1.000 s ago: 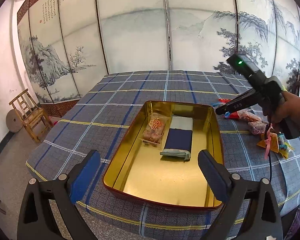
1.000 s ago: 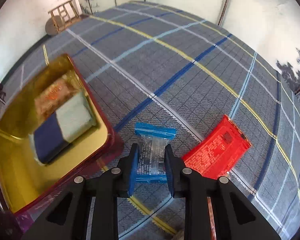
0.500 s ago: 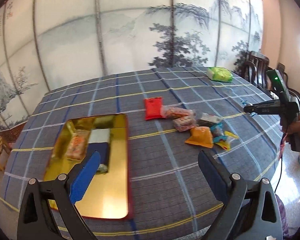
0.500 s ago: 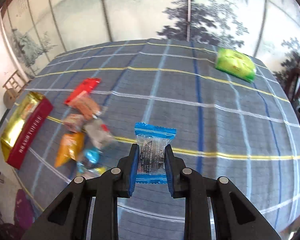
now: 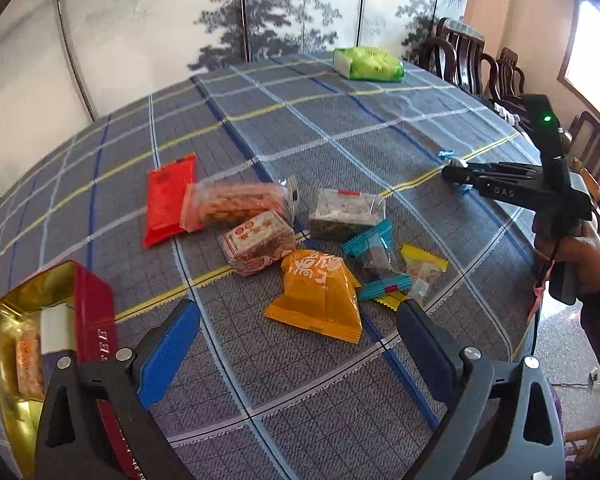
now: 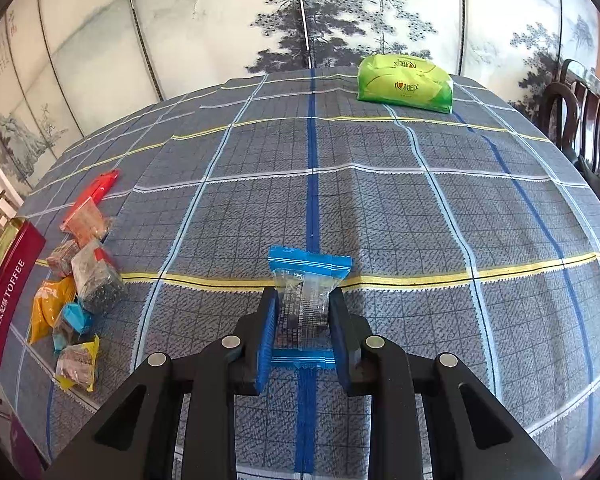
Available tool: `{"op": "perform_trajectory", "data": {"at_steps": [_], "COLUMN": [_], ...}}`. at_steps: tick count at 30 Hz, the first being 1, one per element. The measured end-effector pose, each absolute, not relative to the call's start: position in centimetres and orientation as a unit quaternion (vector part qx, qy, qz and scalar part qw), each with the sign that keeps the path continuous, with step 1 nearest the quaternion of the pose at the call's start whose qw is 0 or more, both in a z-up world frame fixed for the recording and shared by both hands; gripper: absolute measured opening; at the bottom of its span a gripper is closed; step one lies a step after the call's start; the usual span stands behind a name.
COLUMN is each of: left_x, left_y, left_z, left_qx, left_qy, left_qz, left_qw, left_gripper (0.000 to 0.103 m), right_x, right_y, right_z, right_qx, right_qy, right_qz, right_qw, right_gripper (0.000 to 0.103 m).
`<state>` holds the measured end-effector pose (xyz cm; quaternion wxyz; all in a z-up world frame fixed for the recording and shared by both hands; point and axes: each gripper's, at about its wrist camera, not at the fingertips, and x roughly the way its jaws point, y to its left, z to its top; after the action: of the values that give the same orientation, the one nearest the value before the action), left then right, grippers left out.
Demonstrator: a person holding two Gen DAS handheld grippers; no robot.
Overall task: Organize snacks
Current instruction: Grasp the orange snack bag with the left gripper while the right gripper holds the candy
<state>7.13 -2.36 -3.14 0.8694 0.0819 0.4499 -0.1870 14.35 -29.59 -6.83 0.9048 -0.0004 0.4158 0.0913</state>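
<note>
Right gripper fingers clamped on blue-ended clear snack packet, held above plaid tablecloth, left gripper fingers spread wide and empty over snack pile, red toffee tin at left, green pack far side.

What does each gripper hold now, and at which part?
The right gripper clamps a blue-ended candy across its clear middle. The left gripper is open and holds nothing.

Bare tablecloth beyond snack pile
</note>
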Motion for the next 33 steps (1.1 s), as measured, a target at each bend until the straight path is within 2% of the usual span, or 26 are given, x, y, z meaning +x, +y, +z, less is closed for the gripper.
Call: {"op": "perform_trajectory", "data": {"at_steps": [5, 11, 12, 13, 19, 25, 33], "left_x": [8.8, 10.3, 10.5, 10.5, 8.7, 4.5, 0.8], "left_y": [-3.0, -3.2, -3.2, -3.2, -3.2, -2.1, -0.2], "left_z": [-4.9, -5.9, -6.2, -6.4, -6.1, -1.8, 1.2], "left_qx": [0.088, 0.081, 0.071, 0.063, 0.027, 0.007, 0.031], "left_qy": [0.467, 0.482, 0.487, 0.49, 0.473, 0.429, 0.391], "left_qz": [-0.19, -0.201, -0.208, -0.216, -0.224, -0.196, -0.128], "left_qw": [0.859, 0.849, 0.845, 0.842, 0.852, 0.882, 0.911], "left_gripper": [0.096, 0.085, 0.075, 0.058, 0.054, 0.055, 0.055], "right_x": [14.7, 14.8, 14.8, 14.8, 14.8, 14.7, 14.7], "right_y": [-29.0, -29.3, -29.3, -29.3, -29.3, -29.2, -28.8], "right_z": [-7.3, -7.4, -7.5, -7.5, -7.5, -7.5, -7.4], "right_qx": [0.0, 0.015, 0.016, 0.017, 0.018, 0.015, 0.0], "right_qy": [0.407, 0.404, 0.403, 0.403, 0.402, 0.401, 0.4], "right_qz": [0.101, 0.11, 0.111, 0.111, 0.109, 0.106, 0.095], "right_qw": [0.908, 0.908, 0.908, 0.908, 0.909, 0.91, 0.911], "right_gripper": [0.027, 0.027, 0.027, 0.027, 0.027, 0.027, 0.027]}}
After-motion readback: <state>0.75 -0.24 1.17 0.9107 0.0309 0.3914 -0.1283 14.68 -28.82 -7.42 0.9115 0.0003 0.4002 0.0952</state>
